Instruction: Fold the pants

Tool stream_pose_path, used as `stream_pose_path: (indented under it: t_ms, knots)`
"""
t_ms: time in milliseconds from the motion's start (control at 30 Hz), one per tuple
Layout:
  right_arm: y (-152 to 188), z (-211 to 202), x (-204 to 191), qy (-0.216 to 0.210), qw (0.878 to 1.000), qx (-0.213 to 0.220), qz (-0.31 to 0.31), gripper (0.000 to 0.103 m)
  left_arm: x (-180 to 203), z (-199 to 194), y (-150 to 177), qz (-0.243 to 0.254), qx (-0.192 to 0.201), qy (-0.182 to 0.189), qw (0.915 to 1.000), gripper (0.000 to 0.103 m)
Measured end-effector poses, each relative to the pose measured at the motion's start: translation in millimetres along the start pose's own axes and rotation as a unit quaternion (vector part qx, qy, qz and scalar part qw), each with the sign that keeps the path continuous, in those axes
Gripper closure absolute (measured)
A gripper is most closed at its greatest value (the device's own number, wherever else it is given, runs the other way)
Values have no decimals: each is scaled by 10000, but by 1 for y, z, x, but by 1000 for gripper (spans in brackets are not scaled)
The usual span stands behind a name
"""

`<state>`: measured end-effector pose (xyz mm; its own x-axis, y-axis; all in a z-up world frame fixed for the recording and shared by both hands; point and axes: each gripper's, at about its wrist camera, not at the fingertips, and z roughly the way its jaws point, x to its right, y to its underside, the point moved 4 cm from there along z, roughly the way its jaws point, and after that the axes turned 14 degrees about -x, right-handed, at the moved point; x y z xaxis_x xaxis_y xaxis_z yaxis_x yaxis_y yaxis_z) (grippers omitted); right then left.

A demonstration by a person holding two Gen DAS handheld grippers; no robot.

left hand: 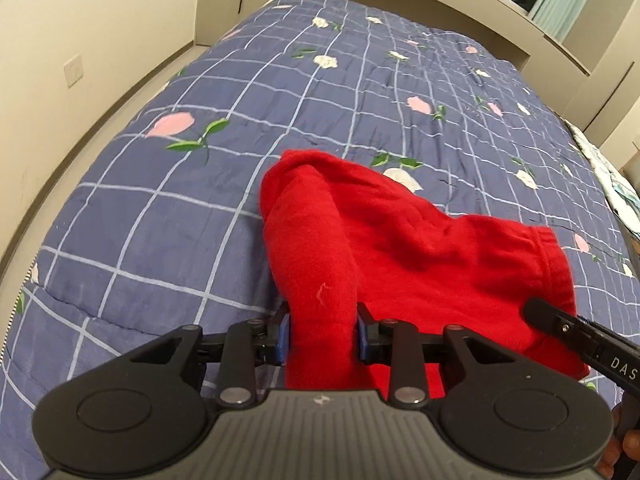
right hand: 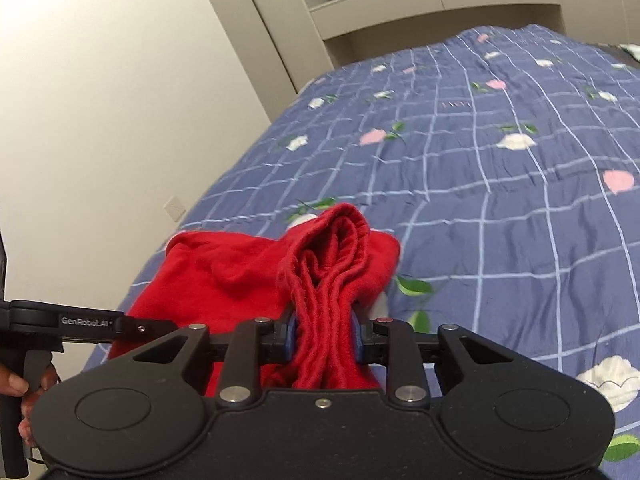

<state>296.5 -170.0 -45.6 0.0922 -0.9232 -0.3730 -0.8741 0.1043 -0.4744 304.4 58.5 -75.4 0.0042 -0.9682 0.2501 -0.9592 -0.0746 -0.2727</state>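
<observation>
My left tool clamped pant leg; right tool clamped bunched waistband. Red pants lifted ahead of both tools, far part on bed. Step judged: carrying fold. Next: lay flat, align edges.

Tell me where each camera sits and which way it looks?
Left wrist: on the left tongs, facing along the quilt toward the far cupboards; they pinch the red pants; the right tongs' arm pokes in lower right.
Right wrist: on the right tongs, pinching the pants' ribbed waistband, facing the window; the left tongs and a hand show left.
Shared: pants, quilt.
</observation>
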Motion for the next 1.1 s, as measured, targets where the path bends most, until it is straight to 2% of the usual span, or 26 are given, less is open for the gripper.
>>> stream_pose_path:
  t_ms: [100, 167, 200, 267, 300, 367, 400, 500, 600, 767, 900, 1100]
  knots:
    - [1, 3, 6, 133, 9999, -25, -12, 60, -2, 1, -1, -27, 0, -88, 10000, 54]
    - [3, 4, 8, 243, 9997, -21, -38, 50, -1, -3, 0, -1, 72, -177, 9998, 42]
    - [4, 3, 10, 294, 9996, -9, -42, 47, -1, -6, 2, 15, 137, -214, 9997, 38]
    - [7, -1, 12, 380, 9992, 63, -57, 41, -1, -13, 5, 9, 250, -287, 9993, 23]
    - [8, -5, 13, 404, 9991, 101, -68, 38, -1, -18, 9, 10, 329, -337, 9989, 20]
    - [11, -15, 11, 450, 9986, 230, -136, 24, -1, -27, 15, 39, 431, -390, 9983, 16]
    - [12, -20, 10, 461, 9983, 301, -179, 22, -1, -33, 19, 43, 474, -395, 9981, 15]
    - [16, -39, 5, 540, 9965, 535, -334, 14, 3, -53, 34, 12, 787, -283, 9965, 3]
    - [22, -62, -5, 593, 9938, 815, -477, 9, 8, -72, 49, 32, 1129, -252, 9933, 1]
    - [33, -96, -25, 709, 9871, 1214, -763, 1, 16, -99, 69, 104, 1434, -182, 9894, 1]
    - [45, -123, -41, 750, 9811, 1524, -922, 1, 20, -116, 86, 199, 1667, -220, 9856, 1]
    - [68, -146, -57, 765, 9763, 1738, -1041, 1, 21, -137, 114, 219, 1987, -290, 9794, 1]
